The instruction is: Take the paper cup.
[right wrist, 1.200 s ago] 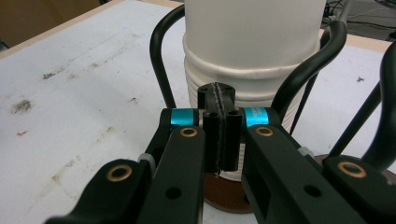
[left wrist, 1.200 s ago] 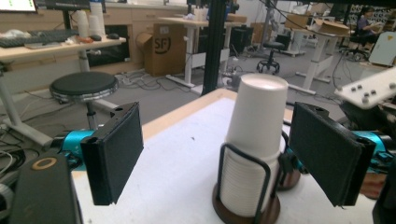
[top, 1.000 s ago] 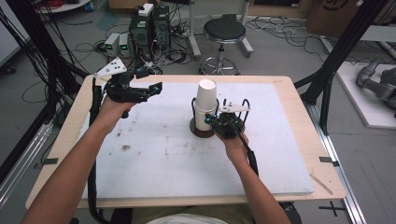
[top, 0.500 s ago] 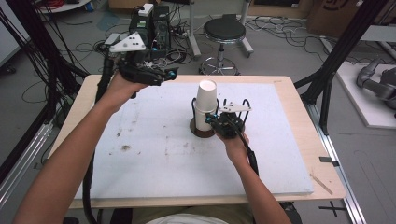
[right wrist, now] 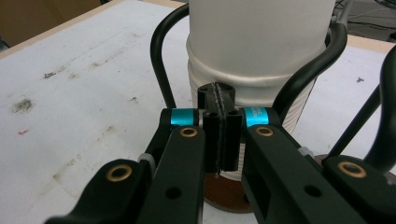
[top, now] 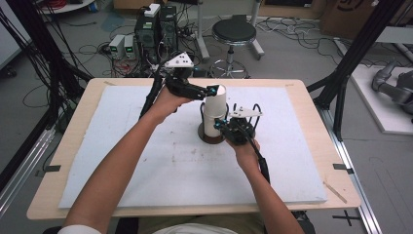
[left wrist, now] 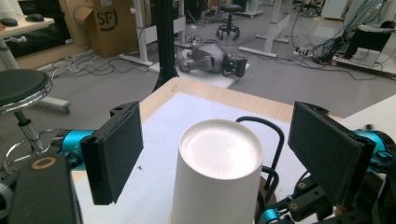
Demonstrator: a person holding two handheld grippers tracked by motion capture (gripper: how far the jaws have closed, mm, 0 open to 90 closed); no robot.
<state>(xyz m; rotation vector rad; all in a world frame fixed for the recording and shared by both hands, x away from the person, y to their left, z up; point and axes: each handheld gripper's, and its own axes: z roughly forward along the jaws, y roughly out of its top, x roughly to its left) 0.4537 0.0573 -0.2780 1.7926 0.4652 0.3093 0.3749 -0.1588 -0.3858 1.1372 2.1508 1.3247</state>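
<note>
— Cups stood stacked upside down in the wire holder at mid-table; your left gripper had its jaws wide either side of the top one.

— And your right gripper?

— Jaws pressed together, against the rack. Closing left seemed next.

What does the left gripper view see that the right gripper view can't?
Left gripper view alone: the flat round white top of the upside-down white paper cup, this gripper's two black padded fingers spread wide on either side of it, and the grey floor with a black round stool.

Right gripper view alone: the brown round base under the cups, and its own fingers pressed together.

Both: the cup, the black wire holder around it, the white table mat.
</note>
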